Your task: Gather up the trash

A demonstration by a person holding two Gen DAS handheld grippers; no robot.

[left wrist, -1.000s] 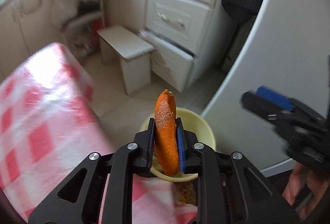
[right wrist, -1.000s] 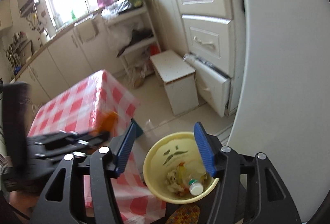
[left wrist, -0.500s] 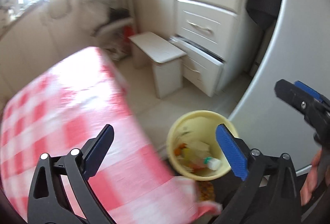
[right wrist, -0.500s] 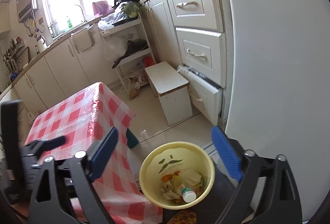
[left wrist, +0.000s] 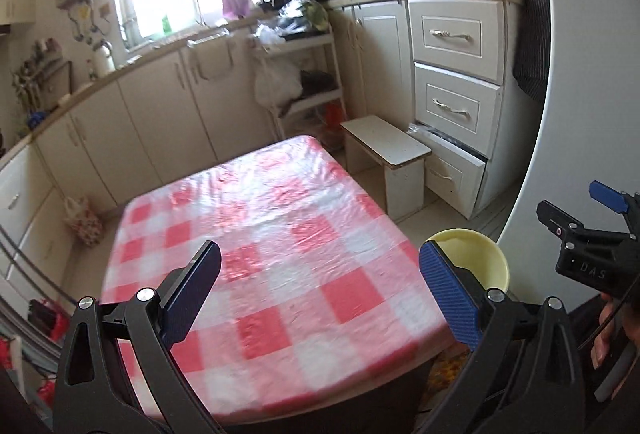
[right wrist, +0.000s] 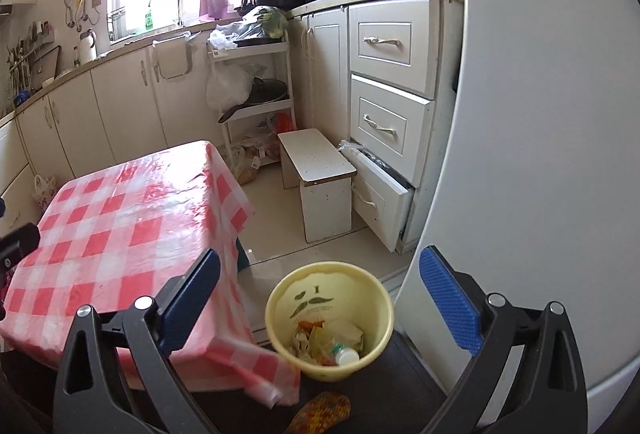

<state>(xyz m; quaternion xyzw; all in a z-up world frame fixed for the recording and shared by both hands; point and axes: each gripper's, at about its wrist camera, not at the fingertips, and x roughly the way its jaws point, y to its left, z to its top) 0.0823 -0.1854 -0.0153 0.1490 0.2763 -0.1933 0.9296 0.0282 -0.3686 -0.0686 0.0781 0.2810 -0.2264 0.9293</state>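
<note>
Table: covered by a red-and-white checked cloth (left wrist: 276,234); it fills the left and middle of the left wrist view and the left side of the right wrist view, and its top carries nothing that can be made out.
Left gripper: (left wrist: 320,286) hangs over the near part of the table, jaws spread wide with nothing between them; the blue pads (left wrist: 450,290) face each other far apart.
Stool: a small white stool (right wrist: 320,170) stands on the floor beyond the table, in front of the white drawer unit (right wrist: 390,90), whose bottom drawer is pulled partly out.
Trash bin: a pale yellow bin (right wrist: 372,314) stands on the floor just beside the table's right edge; in the left wrist view only part of its rim (left wrist: 486,248) shows behind the right-hand pad.
Trash: inside the bin lie orange peel scraps, crumpled wrappers and a small bottle with a white cap (right wrist: 347,356).
Right gripper: (right wrist: 320,298) sits above the bin, jaws wide apart and holding nothing; it also shows at the right edge of the left wrist view (left wrist: 588,230).
Mat: a patterned cloth (right wrist: 324,412) lies on the dark floor in front of the bin.
</note>
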